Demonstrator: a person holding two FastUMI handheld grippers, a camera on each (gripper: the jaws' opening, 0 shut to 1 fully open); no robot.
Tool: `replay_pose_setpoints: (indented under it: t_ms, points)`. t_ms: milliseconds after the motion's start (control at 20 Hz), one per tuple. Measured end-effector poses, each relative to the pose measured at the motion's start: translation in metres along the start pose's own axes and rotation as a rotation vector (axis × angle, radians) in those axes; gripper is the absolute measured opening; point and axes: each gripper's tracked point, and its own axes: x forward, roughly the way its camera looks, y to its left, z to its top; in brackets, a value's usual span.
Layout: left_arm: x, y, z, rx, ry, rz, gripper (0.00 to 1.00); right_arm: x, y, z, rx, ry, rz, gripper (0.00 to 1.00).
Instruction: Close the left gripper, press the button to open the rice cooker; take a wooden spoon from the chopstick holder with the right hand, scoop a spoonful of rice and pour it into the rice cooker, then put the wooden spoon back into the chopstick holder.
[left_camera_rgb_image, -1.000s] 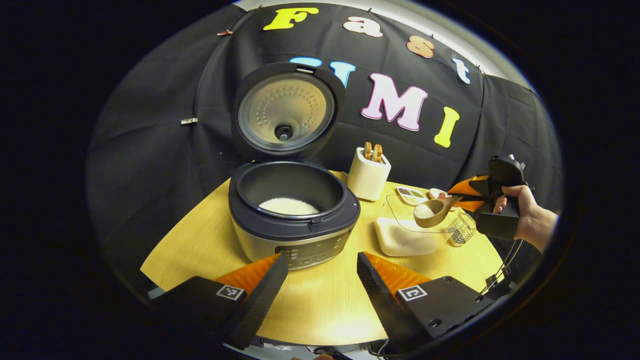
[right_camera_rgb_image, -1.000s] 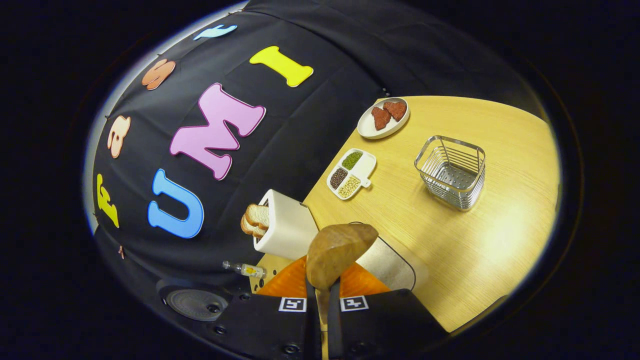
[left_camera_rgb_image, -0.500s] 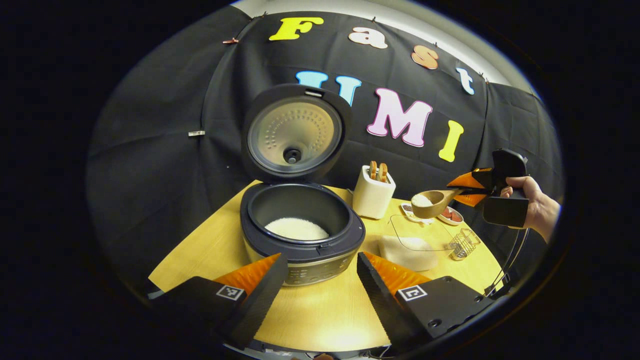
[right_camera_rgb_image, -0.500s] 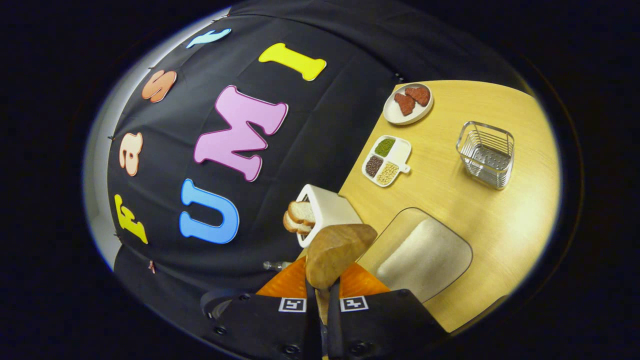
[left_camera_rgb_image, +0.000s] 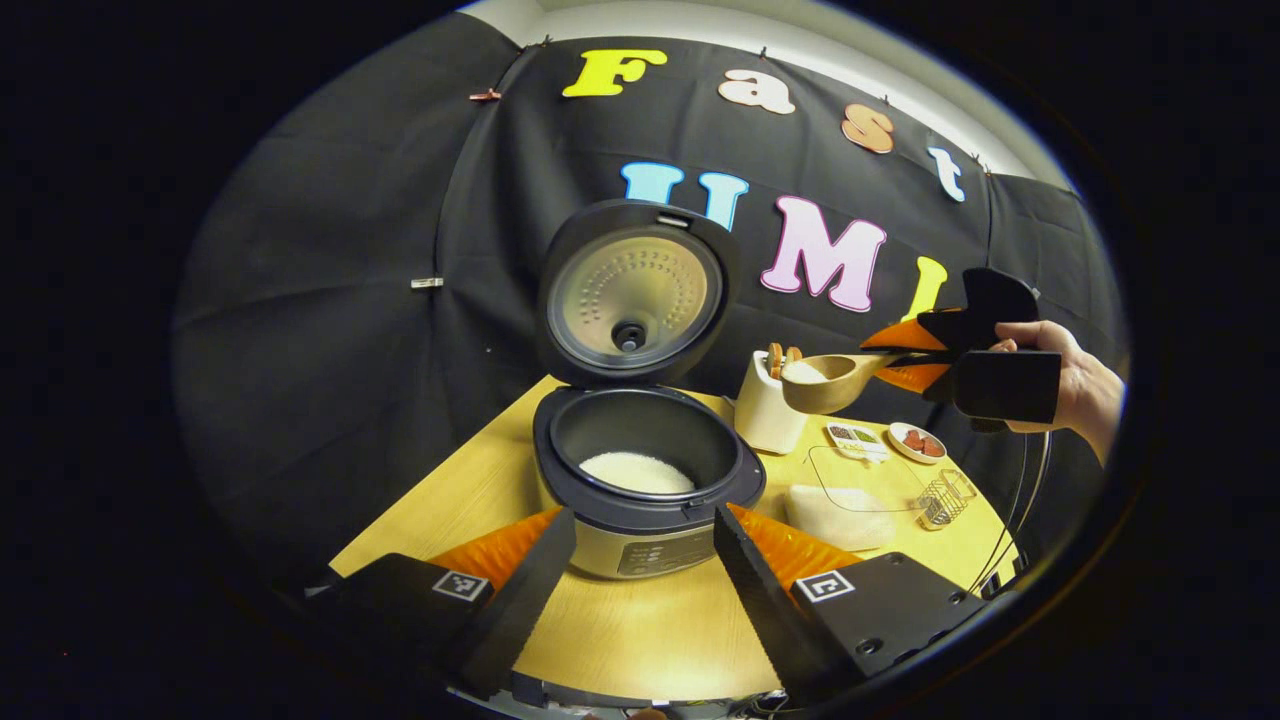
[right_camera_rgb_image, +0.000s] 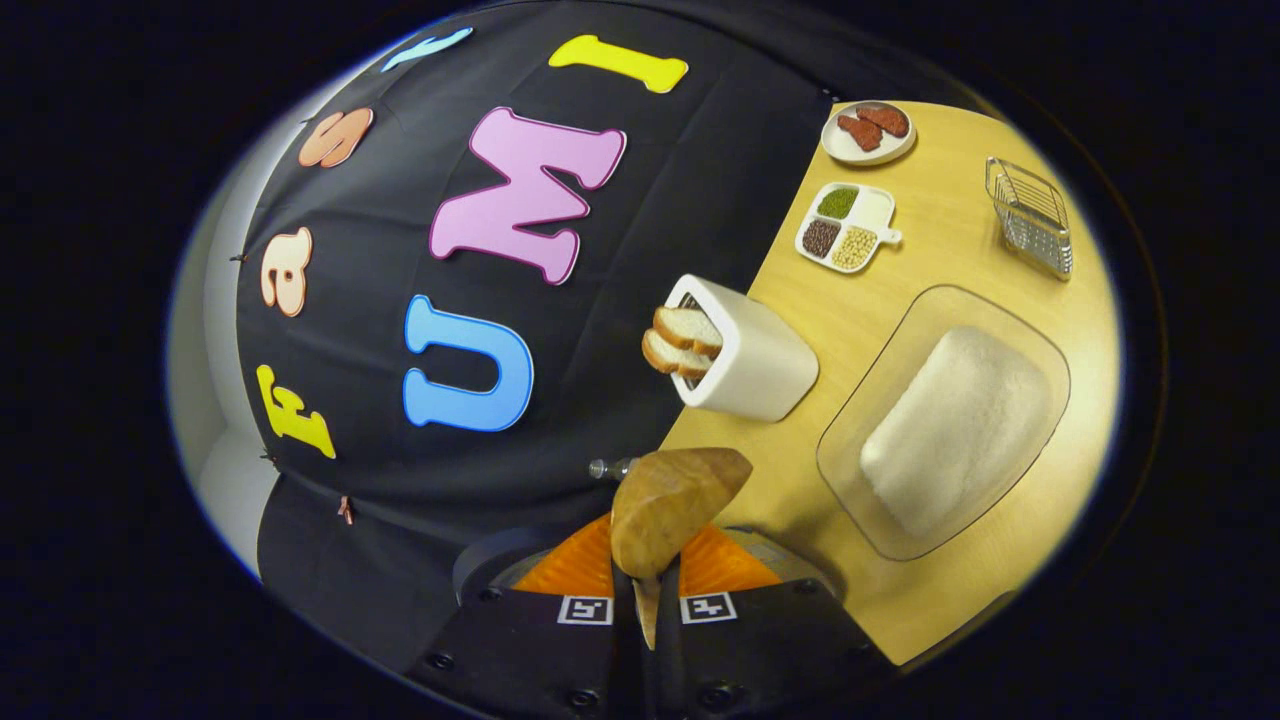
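The rice cooker (left_camera_rgb_image: 640, 500) stands open on the wooden table, lid (left_camera_rgb_image: 635, 295) upright and white rice (left_camera_rgb_image: 637, 472) in its pot. My left gripper (left_camera_rgb_image: 645, 570) is open, low in front of the cooker, with nothing between its fingers. A hand holds my right gripper (left_camera_rgb_image: 900, 358) in the air to the right of the cooker. It is shut on the handle of the wooden spoon (left_camera_rgb_image: 828, 381), whose bowl carries rice beside the lid. In the right gripper view the spoon (right_camera_rgb_image: 672, 508) sticks out from the shut gripper (right_camera_rgb_image: 645, 600). The wire chopstick holder (right_camera_rgb_image: 1030, 215) stands at the far right.
A glass tray of rice (right_camera_rgb_image: 950, 420) lies right of the cooker, below the spoon. A white toaster (right_camera_rgb_image: 750, 360) with bread slices stands behind it. A divided dish of beans (right_camera_rgb_image: 845, 225) and a small plate (right_camera_rgb_image: 868, 130) sit near the back edge.
The right gripper has lifted the rice-filled spoon up from the glass tray and carried it left toward the open cooker. The left gripper has drawn back, so the cooker looks smaller.
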Motion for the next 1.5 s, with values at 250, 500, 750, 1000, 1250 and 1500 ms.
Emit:
replay_pose_setpoints:
  t_ms: [250,500,750,1000,1250,1500]
  points:
    - [-0.005,0.013,0.01,0.012,-0.019,0.025,0.96,0.037,0.039,-0.049,-0.164,0.052,0.045,0.1]
    - [-0.002,0.023,0.021,0.009,-0.035,0.021,0.96,0.057,0.06,-0.082,-0.44,0.034,0.084,0.1]
    - [0.002,0.037,0.026,-0.042,-0.036,0.035,0.96,0.07,0.051,-0.112,-0.665,0.046,0.081,0.1]
    - [0.002,0.062,0.033,-0.022,-0.048,0.079,0.96,0.078,0.056,-0.129,-0.867,0.035,0.124,0.1]
    - [0.0,0.08,0.036,-0.036,-0.061,0.119,0.96,0.079,0.066,-0.153,-1.062,0.039,0.204,0.1]
    - [-0.002,0.084,0.032,-0.06,-0.062,0.133,0.96,0.078,0.056,-0.176,-1.212,0.077,0.262,0.1]
